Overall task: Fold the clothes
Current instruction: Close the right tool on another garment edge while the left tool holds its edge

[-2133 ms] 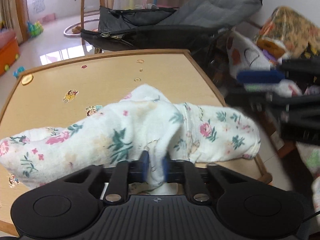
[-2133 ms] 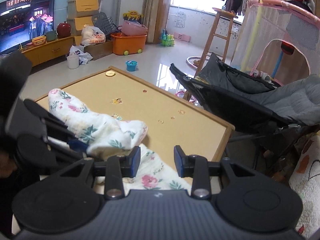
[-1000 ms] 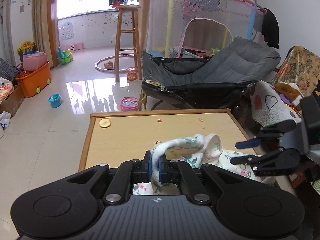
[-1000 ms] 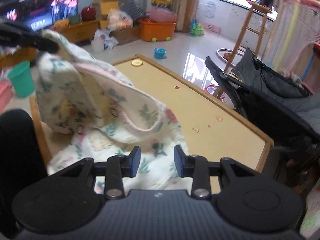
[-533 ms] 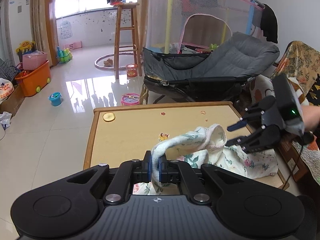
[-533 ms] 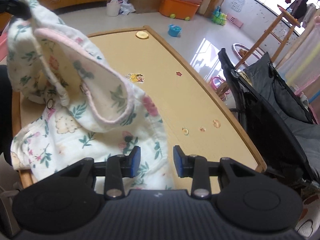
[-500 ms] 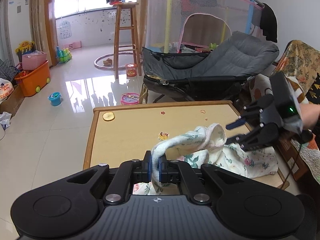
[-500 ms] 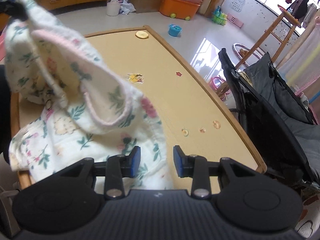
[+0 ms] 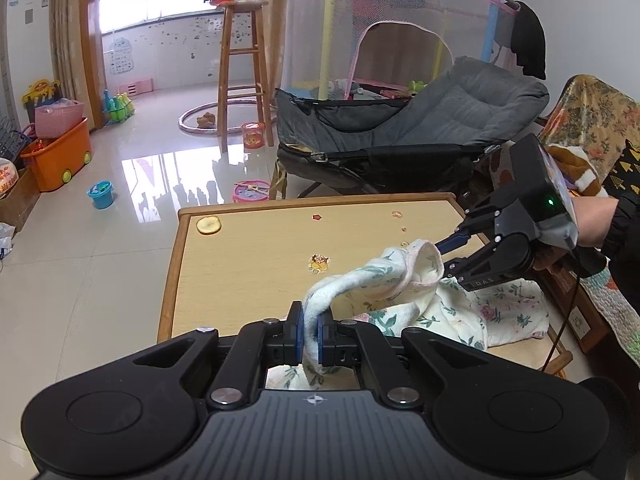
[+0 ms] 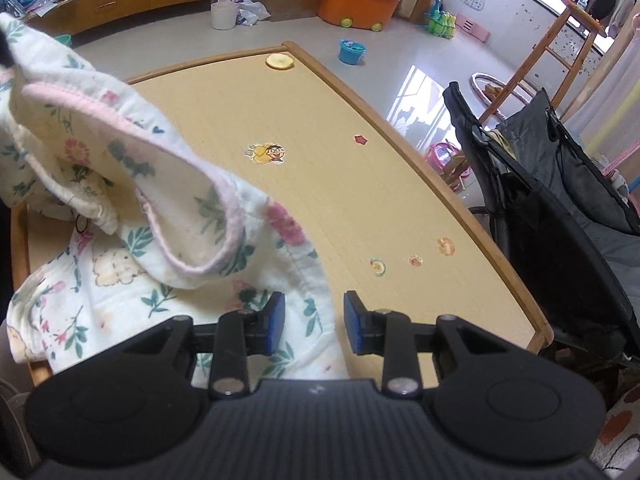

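Lifting one edge: left tongs (image 9: pixel 309 336) clamp the floral garment (image 10: pixel 168 216) over the worktop (image 10: pixel 320 168); right tongs (image 10: pixel 314 322), closing, straddle a seam ungripped. Next: pinch it and spread.

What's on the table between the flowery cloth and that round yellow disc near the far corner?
Mostly bare wood, with one cartoon sticker between the flowery cloth and the yellow disc. The table shows this in both views, most plainly the left one.
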{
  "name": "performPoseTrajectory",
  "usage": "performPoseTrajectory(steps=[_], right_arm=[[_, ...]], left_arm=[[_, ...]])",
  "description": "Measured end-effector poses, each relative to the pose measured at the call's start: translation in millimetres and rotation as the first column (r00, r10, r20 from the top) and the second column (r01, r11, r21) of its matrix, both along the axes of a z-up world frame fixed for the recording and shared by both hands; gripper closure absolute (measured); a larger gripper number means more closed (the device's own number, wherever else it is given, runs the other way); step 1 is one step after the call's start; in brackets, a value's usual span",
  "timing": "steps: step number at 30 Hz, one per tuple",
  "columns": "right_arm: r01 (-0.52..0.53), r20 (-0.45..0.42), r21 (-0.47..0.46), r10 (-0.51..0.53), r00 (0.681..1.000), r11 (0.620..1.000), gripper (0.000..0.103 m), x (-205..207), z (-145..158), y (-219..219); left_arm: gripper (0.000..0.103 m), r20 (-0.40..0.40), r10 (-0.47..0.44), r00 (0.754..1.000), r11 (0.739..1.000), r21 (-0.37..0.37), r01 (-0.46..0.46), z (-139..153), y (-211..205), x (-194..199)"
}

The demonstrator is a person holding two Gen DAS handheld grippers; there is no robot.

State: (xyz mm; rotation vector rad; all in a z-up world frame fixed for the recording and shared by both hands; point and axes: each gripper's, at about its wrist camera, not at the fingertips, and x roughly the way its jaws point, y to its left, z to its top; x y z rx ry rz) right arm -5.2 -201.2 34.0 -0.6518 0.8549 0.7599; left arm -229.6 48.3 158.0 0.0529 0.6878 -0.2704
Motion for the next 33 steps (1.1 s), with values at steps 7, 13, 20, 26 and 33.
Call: performPoseTrajectory(steps=[7, 13, 20, 26, 33], right_arm=[[-0.004, -0.029, 0.000, 0.004, 1.000, 1.000, 0.074, 3.6, -2.5, 3.5], [-0.006, -0.040, -0.005, 0.006, 0.999, 1.000, 0.085, 3.9, -3.1, 7.4], [-0.042, -0.035, 0.038, 0.043, 0.998, 0.998, 0.101, -6.9, 0.5, 7.7], [-0.055, 0.025, 0.030, 0.054, 0.998, 0.998, 0.101, -24.7, 17.6, -2.0], [-0.046, 0.115, 0.055, 0.040, 0.993, 0.997, 0.101, -50.3, 69.1, -27.2]], left_arm=[[0.097, 0.002, -0.002, 1.000, 1.000, 0.002, 0.002, 1.4, 2.1, -6.8], [0.097, -0.003, -0.003, 1.000, 1.000, -0.015, 0.003, 2.6, 4.9, -10.5], [0.097, 0.010, 0.012, 1.000, 1.000, -0.012, -0.011, 5.0, 3.6, -12.7], [0.097, 0.025, 0.018, 1.000, 1.000, -0.010, -0.018, 8.7, 3.8, -14.2], [0.097, 0.075, 0.029, 0.997, 0.999, -0.020, -0.028, 28.7, 4.3, -22.2]])
